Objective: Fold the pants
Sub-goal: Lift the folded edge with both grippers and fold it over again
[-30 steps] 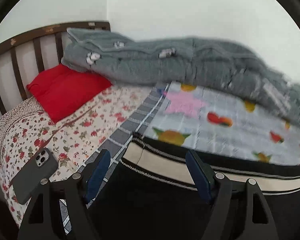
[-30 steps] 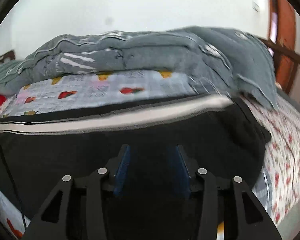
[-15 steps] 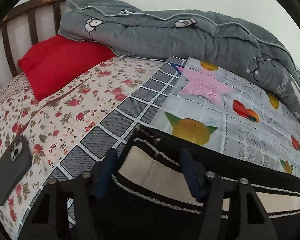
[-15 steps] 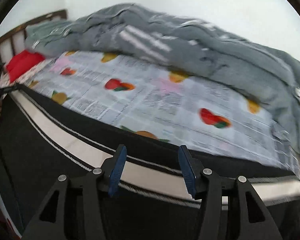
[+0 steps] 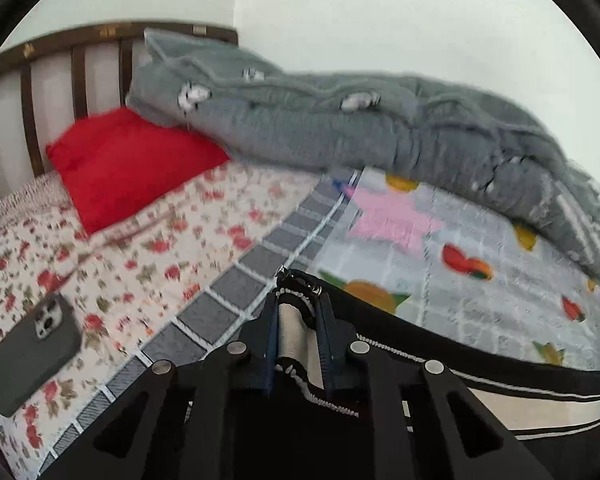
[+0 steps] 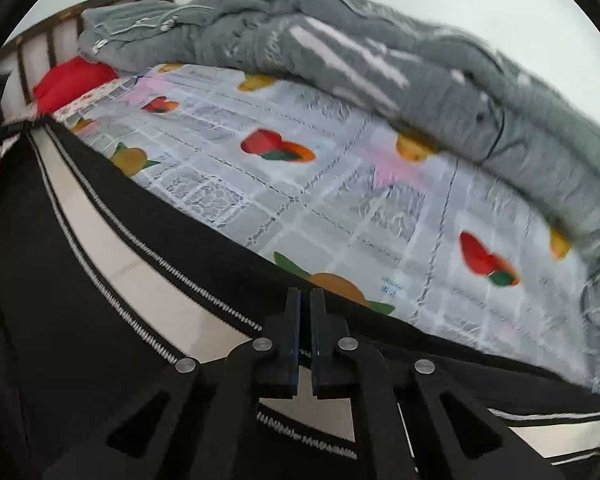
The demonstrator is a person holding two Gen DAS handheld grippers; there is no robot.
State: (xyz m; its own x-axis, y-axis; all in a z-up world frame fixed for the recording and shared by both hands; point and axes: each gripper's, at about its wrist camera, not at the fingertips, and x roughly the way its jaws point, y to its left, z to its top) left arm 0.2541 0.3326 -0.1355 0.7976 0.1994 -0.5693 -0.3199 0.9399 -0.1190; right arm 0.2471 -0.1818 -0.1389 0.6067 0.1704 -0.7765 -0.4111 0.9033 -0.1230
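The black pants with a cream side stripe (image 5: 500, 376) are being spread along the near edge of the bed, over a grey fruit-printed sheet (image 6: 340, 184). Their corner is being pinched by the closing jaws of the left gripper (image 5: 298, 320). Their black edge is being clamped by the fully clenched right gripper (image 6: 305, 312). Small blue writing on the sheet is being blurred beyond reading. A dark phone (image 5: 32, 354) is being carried by the floral bedspread (image 5: 148, 248).

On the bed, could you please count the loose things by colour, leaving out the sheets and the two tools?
Black: 1, the black pants with a cream side stripe
Red: 1, the red pillow
Grey: 2, the rumpled grey fleece blanket and the dark grey smartphone lying face down
Total: 4
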